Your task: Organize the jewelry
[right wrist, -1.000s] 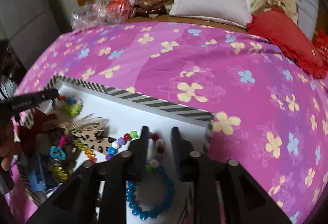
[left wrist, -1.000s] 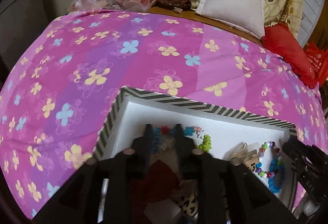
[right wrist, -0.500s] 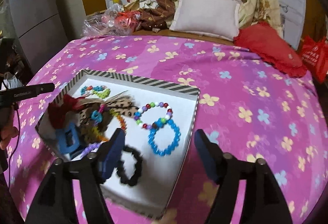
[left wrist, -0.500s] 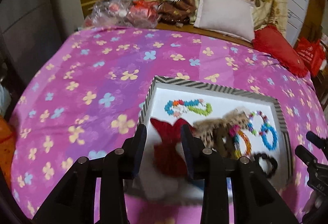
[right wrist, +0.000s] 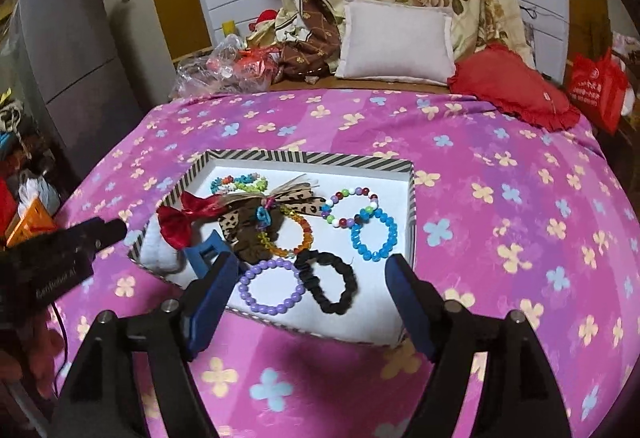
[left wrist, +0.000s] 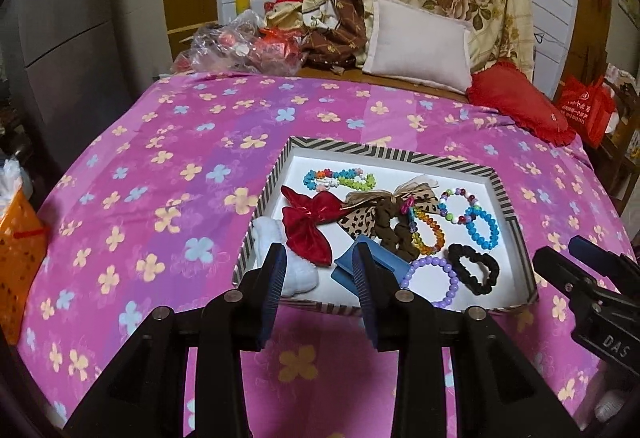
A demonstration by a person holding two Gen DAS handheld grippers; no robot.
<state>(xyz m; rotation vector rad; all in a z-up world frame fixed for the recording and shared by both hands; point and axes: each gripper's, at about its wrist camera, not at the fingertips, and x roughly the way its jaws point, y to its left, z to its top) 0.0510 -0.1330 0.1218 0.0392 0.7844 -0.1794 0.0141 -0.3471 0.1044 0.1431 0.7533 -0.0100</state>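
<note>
A striped-rim white tray (left wrist: 384, 153) (right wrist: 312, 157) lies on the pink flowered bedspread. It holds a red bow (left wrist: 310, 217) (right wrist: 176, 224), a leopard bow (left wrist: 360, 217), a brown scrunchie (left wrist: 394, 234), a blue clip (left wrist: 384, 262), a black scrunchie (left wrist: 474, 268) (right wrist: 328, 280), and purple (right wrist: 270, 288), blue (right wrist: 374, 234), orange and multicolour bead bracelets. My left gripper (left wrist: 320, 270) is open and empty, above the tray's near edge. My right gripper (right wrist: 310, 278) is wide open and empty, over the tray's near right part.
A white pillow (left wrist: 418, 43), a red cushion (left wrist: 520, 103), folded quilts and a plastic bag (left wrist: 236, 45) lie at the bed's head. A grey fridge (right wrist: 68, 61) stands on the left. An orange bag (left wrist: 16, 250) sits beside the bed.
Both grippers have pulled back and up from inside the tray. Both have opened, the right one widely. The whole tray shows in both views.
</note>
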